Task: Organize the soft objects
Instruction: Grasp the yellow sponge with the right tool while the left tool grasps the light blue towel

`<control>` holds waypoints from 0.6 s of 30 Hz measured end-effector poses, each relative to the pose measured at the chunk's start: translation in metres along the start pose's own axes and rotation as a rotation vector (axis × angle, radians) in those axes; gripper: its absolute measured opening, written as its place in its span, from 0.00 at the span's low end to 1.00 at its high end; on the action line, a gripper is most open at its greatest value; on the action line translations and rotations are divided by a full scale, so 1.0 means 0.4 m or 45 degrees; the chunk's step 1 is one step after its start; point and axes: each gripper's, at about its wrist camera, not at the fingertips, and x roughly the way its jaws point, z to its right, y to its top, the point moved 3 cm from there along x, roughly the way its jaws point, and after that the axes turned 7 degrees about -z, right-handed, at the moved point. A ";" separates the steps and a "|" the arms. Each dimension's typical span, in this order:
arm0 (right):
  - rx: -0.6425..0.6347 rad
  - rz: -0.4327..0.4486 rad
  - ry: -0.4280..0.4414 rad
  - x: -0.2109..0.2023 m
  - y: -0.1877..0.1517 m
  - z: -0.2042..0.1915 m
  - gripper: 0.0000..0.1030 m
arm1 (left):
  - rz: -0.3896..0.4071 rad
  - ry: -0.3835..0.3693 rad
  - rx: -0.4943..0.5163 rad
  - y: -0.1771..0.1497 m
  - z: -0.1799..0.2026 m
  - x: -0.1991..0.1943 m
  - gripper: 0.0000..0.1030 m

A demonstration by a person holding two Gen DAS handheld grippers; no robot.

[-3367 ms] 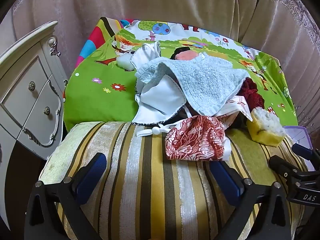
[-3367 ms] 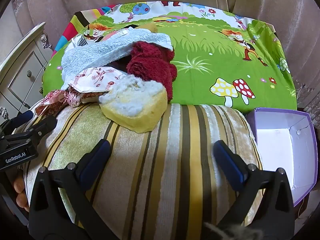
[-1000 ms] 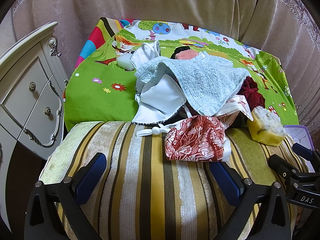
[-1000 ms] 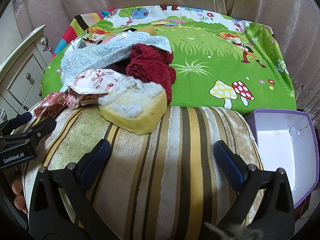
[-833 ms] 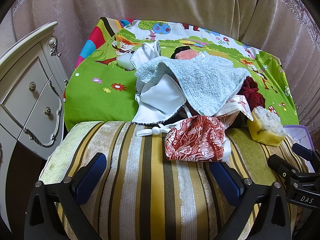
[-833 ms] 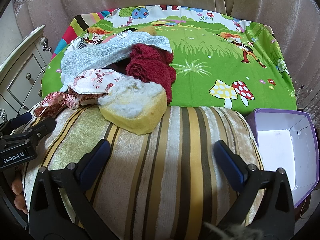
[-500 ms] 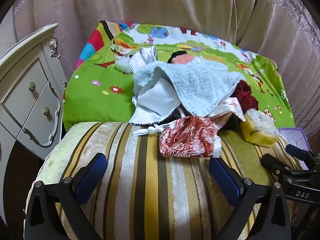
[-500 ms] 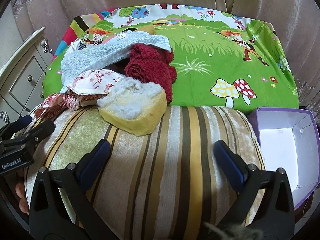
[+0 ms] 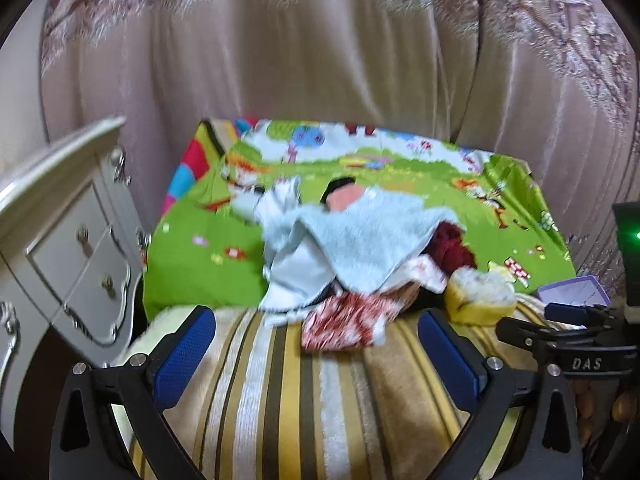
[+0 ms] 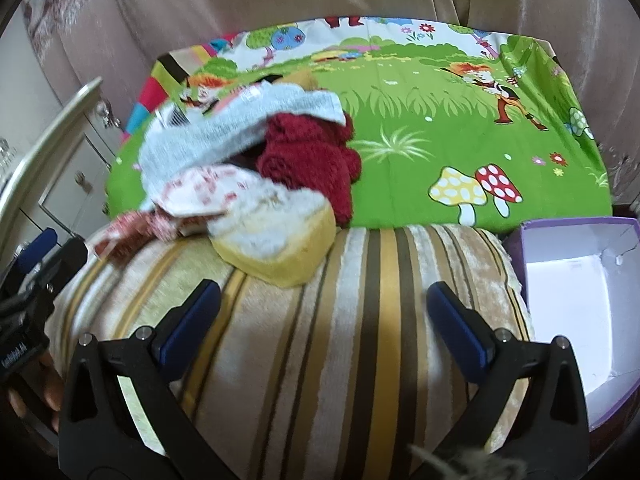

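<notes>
A heap of soft things lies where the striped cushion (image 9: 288,392) meets the green cartoon sheet (image 10: 440,136). It holds a light blue towel (image 9: 368,240), a white cloth (image 9: 296,276), a red-and-white patterned cloth (image 9: 344,322), a dark red knit piece (image 10: 312,160) and a yellow sponge (image 10: 276,236). My left gripper (image 9: 316,356) is open and empty, just short of the patterned cloth. My right gripper (image 10: 326,320) is open and empty over the cushion, below and right of the sponge.
An open purple box (image 10: 580,280) with a white inside stands at the cushion's right end. A white chest of drawers (image 9: 68,252) stands on the left. Beige curtains (image 9: 320,48) hang behind the bed.
Both grippers have tilted up and pulled back a little, so the heap sits lower in both views. Both views are now blurred by motion. Nothing was grasped; jaws stay open.
</notes>
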 end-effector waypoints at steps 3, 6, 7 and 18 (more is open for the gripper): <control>-0.004 0.016 0.002 0.000 0.027 -0.011 1.00 | 0.009 -0.027 0.036 0.031 0.013 0.006 0.96; -0.048 0.014 0.006 0.012 0.055 -0.039 1.00 | -0.015 -0.086 0.046 0.063 0.020 0.025 0.89; -0.066 0.014 0.006 0.019 0.063 -0.047 1.00 | -0.043 -0.108 0.046 0.082 0.021 0.040 0.86; -0.086 -0.081 0.071 0.083 0.094 -0.061 0.74 | -0.182 -0.187 0.280 0.197 0.136 0.191 0.73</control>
